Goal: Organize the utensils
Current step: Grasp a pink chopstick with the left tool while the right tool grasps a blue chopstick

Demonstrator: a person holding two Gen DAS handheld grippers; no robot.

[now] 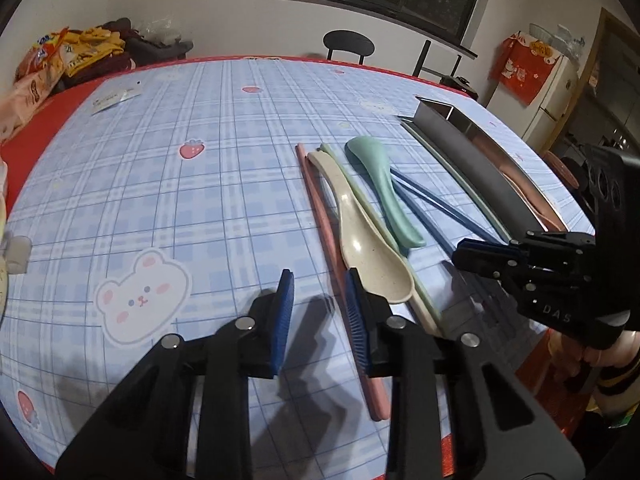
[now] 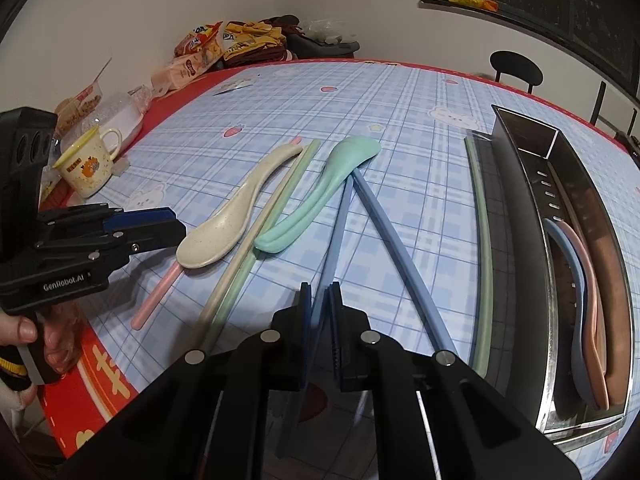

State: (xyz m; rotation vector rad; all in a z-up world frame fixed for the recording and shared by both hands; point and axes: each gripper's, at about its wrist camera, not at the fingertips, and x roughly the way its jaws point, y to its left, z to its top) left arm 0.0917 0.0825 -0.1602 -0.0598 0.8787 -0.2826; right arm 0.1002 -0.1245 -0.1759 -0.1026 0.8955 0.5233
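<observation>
While the right tongs (image 2: 319, 312) pinch a blue chopstick (image 2: 334, 256), the half-open, empty left tongs (image 1: 320, 300) should straddle the pink chopstick (image 1: 320, 216) at one o'clock.

Pale blue plaid tablecloth (image 1: 200, 184) with strawberries and white bears, red border. Cream speckled spoon (image 2: 224, 224), mint spoon (image 2: 320, 196), pink chopstick (image 1: 320, 216), blue chopsticks (image 2: 384, 248). Steel tray (image 2: 580, 280) holding pink, blue, possibly brown utensils. Black grippers, blue pads (image 1: 284, 312).
</observation>
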